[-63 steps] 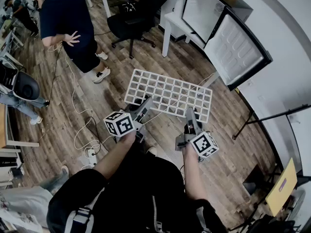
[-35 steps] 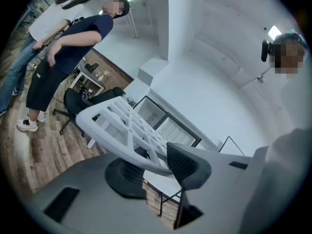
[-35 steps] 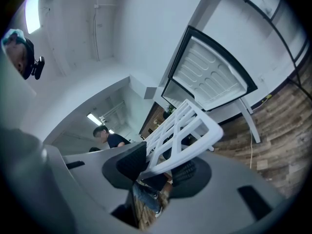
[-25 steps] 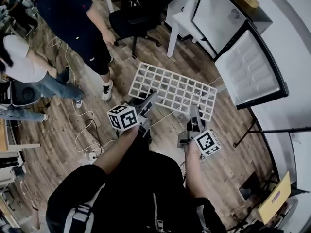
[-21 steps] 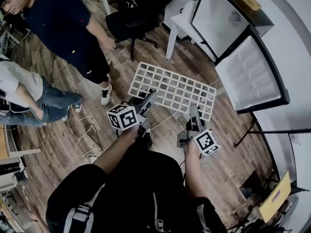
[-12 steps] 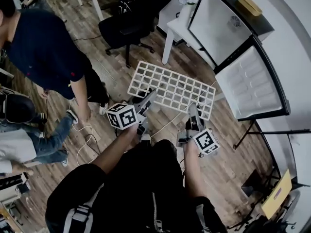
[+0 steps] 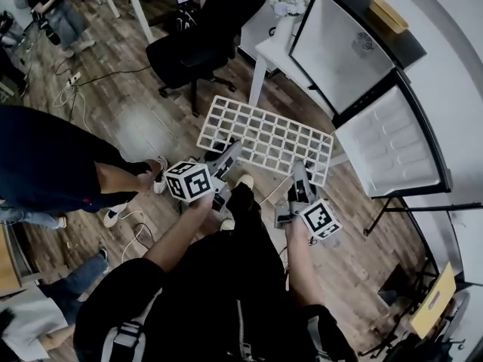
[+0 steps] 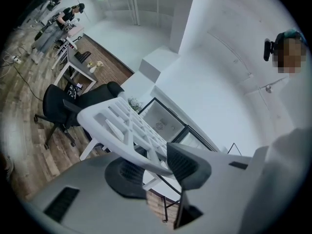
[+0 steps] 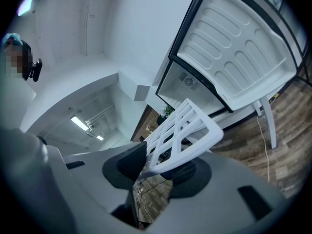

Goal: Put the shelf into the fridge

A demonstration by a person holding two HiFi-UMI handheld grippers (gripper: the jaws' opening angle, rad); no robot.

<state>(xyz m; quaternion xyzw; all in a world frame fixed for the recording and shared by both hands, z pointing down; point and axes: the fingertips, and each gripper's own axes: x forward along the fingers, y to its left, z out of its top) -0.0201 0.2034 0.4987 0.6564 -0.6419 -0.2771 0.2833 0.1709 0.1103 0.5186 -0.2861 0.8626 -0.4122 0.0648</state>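
The white grid shelf [image 7: 264,138] is held level above the wooden floor, and both grippers are clamped on its near edge. My left gripper [image 7: 229,155] is shut on the shelf's near left part, my right gripper [image 7: 299,173] on its near right part. In the left gripper view the shelf [image 8: 127,126] runs out from between the pads of the left gripper [image 8: 157,164]. The right gripper view shows the shelf [image 9: 187,126] pinched the same way by the right gripper [image 9: 157,165]. The black fridge [image 7: 343,47] stands ahead to the right, its door [image 7: 392,138] swung open.
A black office chair [image 7: 200,47] and a white table [image 7: 264,40] stand beyond the shelf, left of the fridge. A person in dark clothes [image 7: 53,172] is close on my left. Cables [image 7: 139,236] lie on the floor. A thin black stand [image 7: 423,204] is to the right.
Still gripped by both grippers, the shelf has come closer to the fridge. The bystander in dark clothes has moved from the far left down to my near left.
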